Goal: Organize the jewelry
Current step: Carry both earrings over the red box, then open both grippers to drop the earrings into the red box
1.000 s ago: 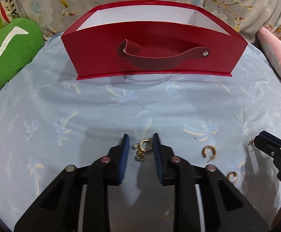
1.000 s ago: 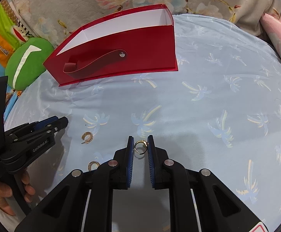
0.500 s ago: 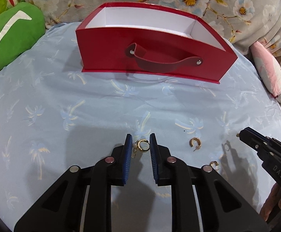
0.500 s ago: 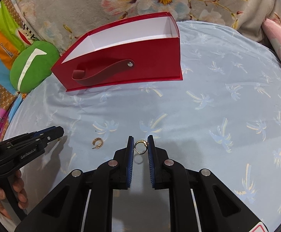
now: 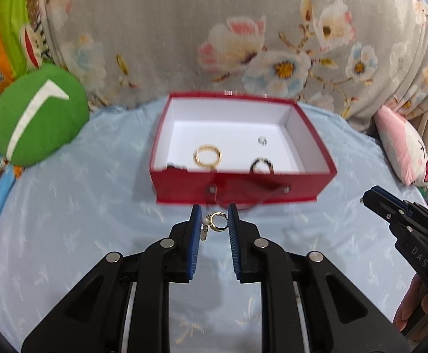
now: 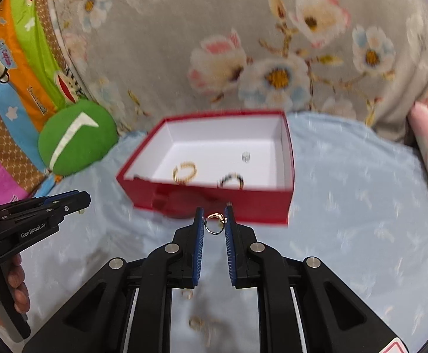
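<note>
I am in the carry step: my left gripper is clamped on a gold pearl-drop earring and my right gripper on a gold ring, both held just short of the red box. Next, I judge, each must clear the near wall before release. The box holds 1 gold bangle, 1 dark beaded band, 1 small silver piece and a dark item at its left corner.

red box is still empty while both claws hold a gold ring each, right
Not empty. The left wrist view shows the red box already holding a gold bangle, a dark ring and a small silver piece. The left claw and right claw do each hold a gold ring.
</note>
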Available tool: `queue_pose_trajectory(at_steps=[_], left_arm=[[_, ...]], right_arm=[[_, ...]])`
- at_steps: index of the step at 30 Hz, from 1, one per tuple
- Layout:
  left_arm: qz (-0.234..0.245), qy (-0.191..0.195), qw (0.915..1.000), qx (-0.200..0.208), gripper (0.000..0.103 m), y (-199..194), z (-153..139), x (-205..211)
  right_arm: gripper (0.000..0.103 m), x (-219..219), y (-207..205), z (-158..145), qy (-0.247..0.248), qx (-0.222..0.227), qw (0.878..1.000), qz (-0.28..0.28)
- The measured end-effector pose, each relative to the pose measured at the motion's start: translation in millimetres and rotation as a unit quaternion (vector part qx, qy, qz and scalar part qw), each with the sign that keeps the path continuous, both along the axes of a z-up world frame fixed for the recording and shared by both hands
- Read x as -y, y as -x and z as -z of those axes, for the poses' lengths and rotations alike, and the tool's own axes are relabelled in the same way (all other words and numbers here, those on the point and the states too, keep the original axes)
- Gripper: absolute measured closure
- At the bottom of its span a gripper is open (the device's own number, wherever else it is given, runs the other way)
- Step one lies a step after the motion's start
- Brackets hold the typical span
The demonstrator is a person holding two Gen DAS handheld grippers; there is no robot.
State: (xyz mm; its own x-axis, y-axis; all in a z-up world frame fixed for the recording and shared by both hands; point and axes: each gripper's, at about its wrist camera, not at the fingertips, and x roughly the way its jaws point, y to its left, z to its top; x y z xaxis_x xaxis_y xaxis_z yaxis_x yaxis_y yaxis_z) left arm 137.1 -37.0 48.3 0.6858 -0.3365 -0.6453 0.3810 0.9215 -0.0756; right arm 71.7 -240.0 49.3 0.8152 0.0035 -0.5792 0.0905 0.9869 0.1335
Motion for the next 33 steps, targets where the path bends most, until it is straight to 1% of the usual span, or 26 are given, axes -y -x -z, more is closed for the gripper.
queue_pose_trajectory(at_steps=[5, 9, 13, 16, 20, 23, 30, 33], left_arm=[[-0.004, 0.010, 0.9987, 0.051, 0.085, -17, -52, 4], [-0.009, 0.014, 0.9961, 0.087, 0.085, -34, -83, 11], [-0.009, 0.018, 0.9946, 0.102, 0.085, -57, -100, 23], [-0.006, 0.019, 0.9939, 0.108, 0.085, -79, -106, 35], [-0.005, 0.012, 0.9940, 0.108, 0.085, -107, -100, 52], [-0.002, 0.010, 0.9948, 0.101, 0.085, -132, -89, 62], [-0.004, -0.011, 0.9962, 0.086, 0.085, -184, -54, 85], [-0.005, -0.023, 0.9972, 0.071, 0.085, -205, -37, 94]], right_arm=[[0.090, 1, -18, -51, 0.019, 0.057, 0.998, -0.008], [0.090, 3, -35, -82, 0.030, 0.090, 0.995, -0.010], [0.090, 9, -62, -101, 0.032, 0.105, 0.994, -0.013], [0.090, 10, -86, -106, 0.041, 0.103, 0.994, -0.015], [0.090, 16, -119, -100, 0.045, 0.094, 0.994, -0.015], [0.090, 23, -144, -90, 0.040, 0.083, 0.996, -0.011], [0.090, 41, -198, -59, 0.043, 0.055, 0.998, 0.003], [0.090, 45, -218, -44, 0.045, 0.043, 0.998, 0.004]])
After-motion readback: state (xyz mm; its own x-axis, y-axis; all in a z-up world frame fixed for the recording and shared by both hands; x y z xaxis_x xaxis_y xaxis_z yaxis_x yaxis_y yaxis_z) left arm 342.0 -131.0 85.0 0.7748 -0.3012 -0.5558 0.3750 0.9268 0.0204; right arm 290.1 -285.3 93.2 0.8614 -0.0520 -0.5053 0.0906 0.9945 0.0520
